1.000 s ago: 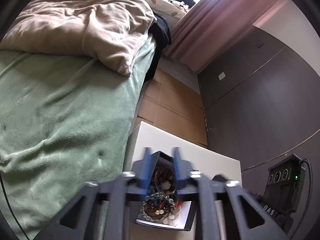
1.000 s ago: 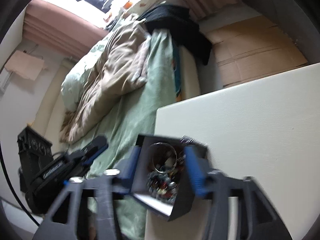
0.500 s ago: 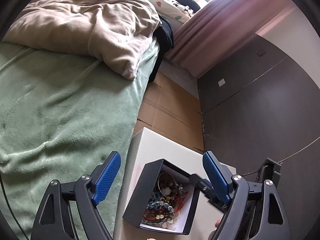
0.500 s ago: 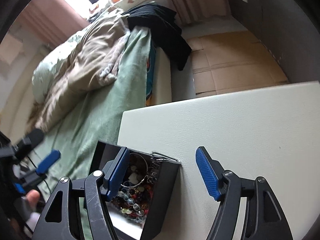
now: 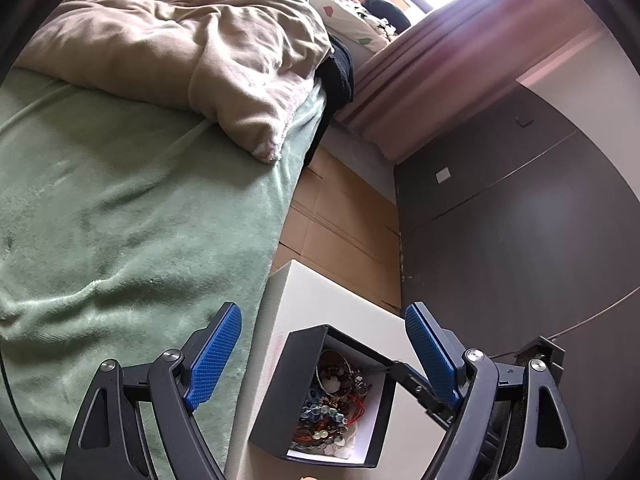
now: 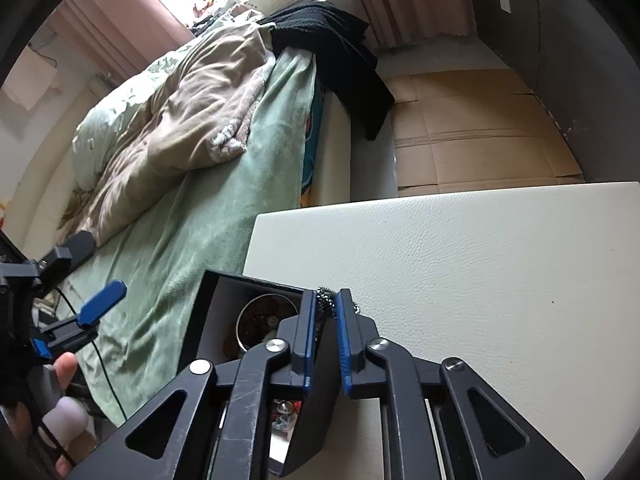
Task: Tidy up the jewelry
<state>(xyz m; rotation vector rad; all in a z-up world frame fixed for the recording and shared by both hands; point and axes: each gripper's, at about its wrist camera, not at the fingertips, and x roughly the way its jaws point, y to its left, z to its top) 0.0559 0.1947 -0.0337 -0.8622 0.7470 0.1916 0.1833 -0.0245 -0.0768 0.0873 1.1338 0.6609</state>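
A black open box (image 5: pixel 280 404) full of tangled beads and jewelry (image 5: pixel 332 408) sits on the white table (image 5: pixel 320 300) near its left edge. My left gripper (image 5: pixel 324 356) is open above the box and holds nothing. My right gripper (image 6: pixel 325 312) is shut on a dark bead chain (image 6: pixel 326 295) at the box's right wall (image 6: pixel 224 296). In the left wrist view its tip shows at the box's right rim (image 5: pixel 404 372). A metal bangle (image 6: pixel 264 320) lies inside the box.
A bed with a green blanket (image 5: pixel 120 220) and a beige duvet (image 5: pixel 192 48) runs along the table's left side. Cardboard (image 6: pixel 472 136) covers the floor beyond the table. A dark wardrobe (image 5: pixel 520 220) stands to the right. The white table top (image 6: pixel 480 260) stretches right of the box.
The left gripper opened and lifted back from the box. The right gripper opened, then closed on the bead chain at the box's right wall.
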